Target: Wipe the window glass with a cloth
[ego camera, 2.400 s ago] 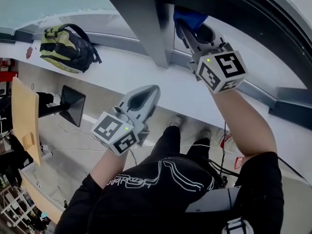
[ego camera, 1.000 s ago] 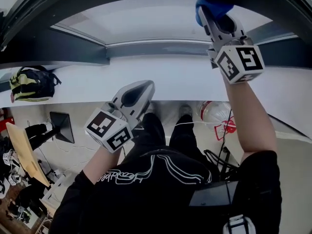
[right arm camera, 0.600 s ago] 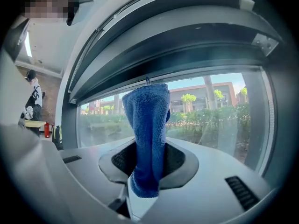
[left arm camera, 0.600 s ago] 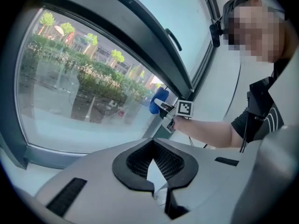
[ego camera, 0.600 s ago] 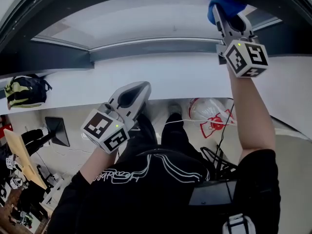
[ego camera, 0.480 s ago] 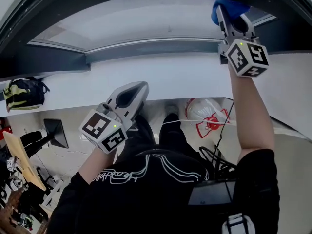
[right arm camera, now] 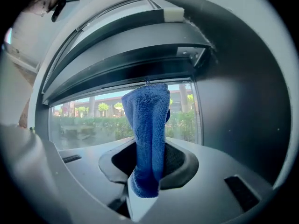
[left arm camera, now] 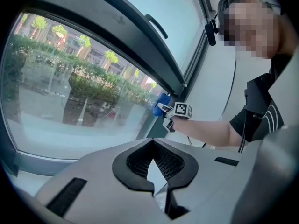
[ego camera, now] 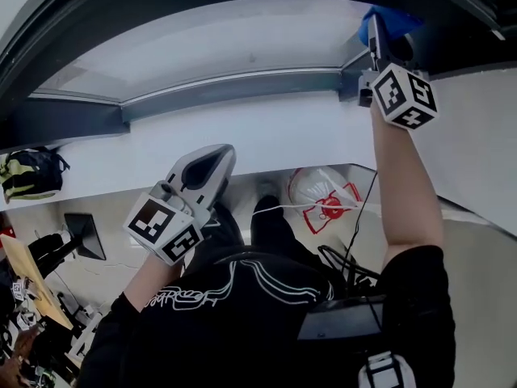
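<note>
A blue cloth (right arm camera: 149, 125) hangs folded from my right gripper (right arm camera: 145, 185), which is shut on it. Its upper end presses against the window glass (right arm camera: 93, 115) close to the dark upright frame on the right. In the head view the right gripper (ego camera: 380, 24) is raised at arm's length to the pane's (ego camera: 234, 43) upper right corner, the blue cloth (ego camera: 389, 18) bunched at its tip. My left gripper (ego camera: 220, 155) hovers low over the sill, away from the glass, shut with nothing in it. From the left gripper view, the left gripper (left arm camera: 159, 190) points at the glass (left arm camera: 70, 92) and the distant blue cloth (left arm camera: 162, 102).
A white sill (ego camera: 266, 136) runs under the dark window frame (ego camera: 202, 95). A green-black backpack (ego camera: 28, 176) lies on it at far left. A red-and-white plastic bag (ego camera: 319, 192) sits on the floor by the person's legs. A window handle (left arm camera: 156, 26) sticks out above.
The right gripper has carried the cloth rightward along the glass into the right corner by the frame. The left gripper has sunk slightly and stayed shut.
</note>
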`<state>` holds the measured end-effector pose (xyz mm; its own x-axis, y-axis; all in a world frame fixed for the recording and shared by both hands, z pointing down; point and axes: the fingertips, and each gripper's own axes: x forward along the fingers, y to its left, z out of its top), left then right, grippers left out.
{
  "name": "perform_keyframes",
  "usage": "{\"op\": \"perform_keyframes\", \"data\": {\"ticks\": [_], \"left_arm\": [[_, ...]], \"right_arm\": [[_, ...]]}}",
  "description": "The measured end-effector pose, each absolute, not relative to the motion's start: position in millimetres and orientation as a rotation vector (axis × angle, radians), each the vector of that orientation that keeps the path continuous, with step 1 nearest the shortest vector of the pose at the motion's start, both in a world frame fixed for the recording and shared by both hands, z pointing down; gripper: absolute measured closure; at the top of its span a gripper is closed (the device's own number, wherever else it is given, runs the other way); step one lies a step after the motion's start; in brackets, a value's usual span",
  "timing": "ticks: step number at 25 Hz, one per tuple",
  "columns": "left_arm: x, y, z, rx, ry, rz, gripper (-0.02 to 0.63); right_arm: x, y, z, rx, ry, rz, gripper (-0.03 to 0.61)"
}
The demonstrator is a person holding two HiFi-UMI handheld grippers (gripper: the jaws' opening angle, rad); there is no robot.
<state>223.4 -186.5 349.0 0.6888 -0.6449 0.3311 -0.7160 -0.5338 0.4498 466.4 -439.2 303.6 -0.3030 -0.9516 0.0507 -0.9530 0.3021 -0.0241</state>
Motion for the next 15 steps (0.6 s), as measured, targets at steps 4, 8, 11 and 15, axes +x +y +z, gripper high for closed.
{"op": "perform_keyframes", "data": {"ticks": [4, 8, 11, 15], "left_arm": [[226.1, -186.0, 349.4, 2.333, -1.039, 0.175, 0.609], [226.1, -182.5, 350.7, 2.333, -1.049, 0.177, 0.609], [217.4, -181.7, 350.0, 2.330, -1.063, 0.163, 0.609], [193.7, -179.1, 355.2, 2.310, -1.083, 0.143, 0.609]], "right_arm": [[484.9, -445.0, 303.6, 1.904, -2.438, 0.055, 0.485], [489.1, -444.9, 304.6, 1.914, -2.444, 0.060, 0.485], [482.4, -440.6, 304.7, 1.918, -2.453, 0.067, 0.485], [447.4, -428.0, 311.0, 1.878, -2.496, 0.082, 0.485]]}}
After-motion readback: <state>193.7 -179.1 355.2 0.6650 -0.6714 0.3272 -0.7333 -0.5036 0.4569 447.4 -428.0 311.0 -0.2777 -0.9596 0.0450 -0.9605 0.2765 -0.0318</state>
